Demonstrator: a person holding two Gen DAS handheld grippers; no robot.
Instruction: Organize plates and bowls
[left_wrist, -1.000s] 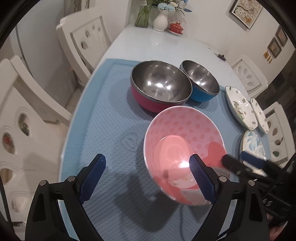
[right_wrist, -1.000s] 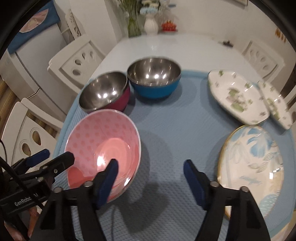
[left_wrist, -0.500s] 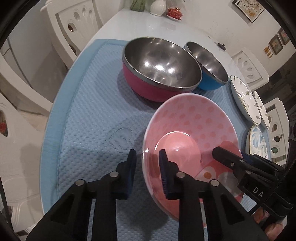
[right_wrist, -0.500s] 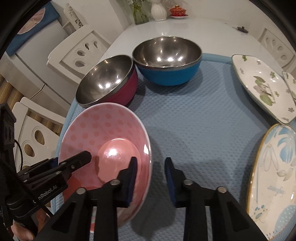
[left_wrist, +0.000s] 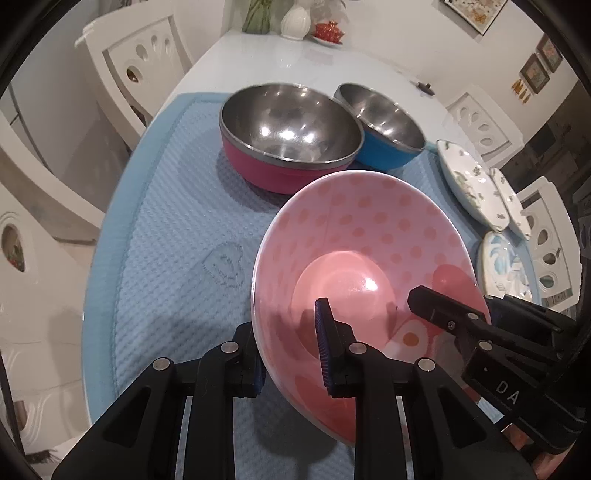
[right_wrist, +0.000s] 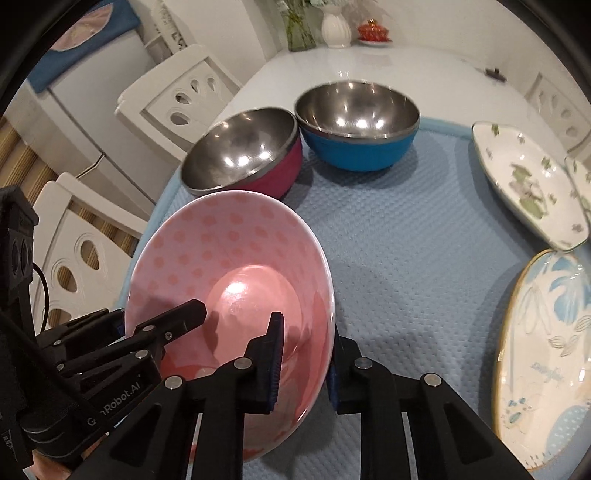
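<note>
Pink dotted bowl (left_wrist: 364, 236), tilted above the blue mat (left_wrist: 173, 206), is being clamped at opposite rims by left hand-held gripper (left_wrist: 291, 352) and right hand-held gripper (right_wrist: 306, 363). Magenta steel bowl (left_wrist: 290, 138) and blue steel bowl (left_wrist: 384, 127) are being left just behind it; plates (right_wrist: 528, 188) are lying well apart on the right.

The pink bowl (left_wrist: 369, 258) with darker pink dots has a glossy inside and is tilted, with its rim clamped on two opposite sides. Behind it stands a steel bowl with a magenta outside (left_wrist: 290, 136), upright on the blue mat, and just beside that a steel bowl with a blue outside (left_wrist: 384, 125). To the right lie two white plates with green flowers (right_wrist: 524, 184) and a gold-rimmed plate with blue leaves (right_wrist: 554, 350).
</note>
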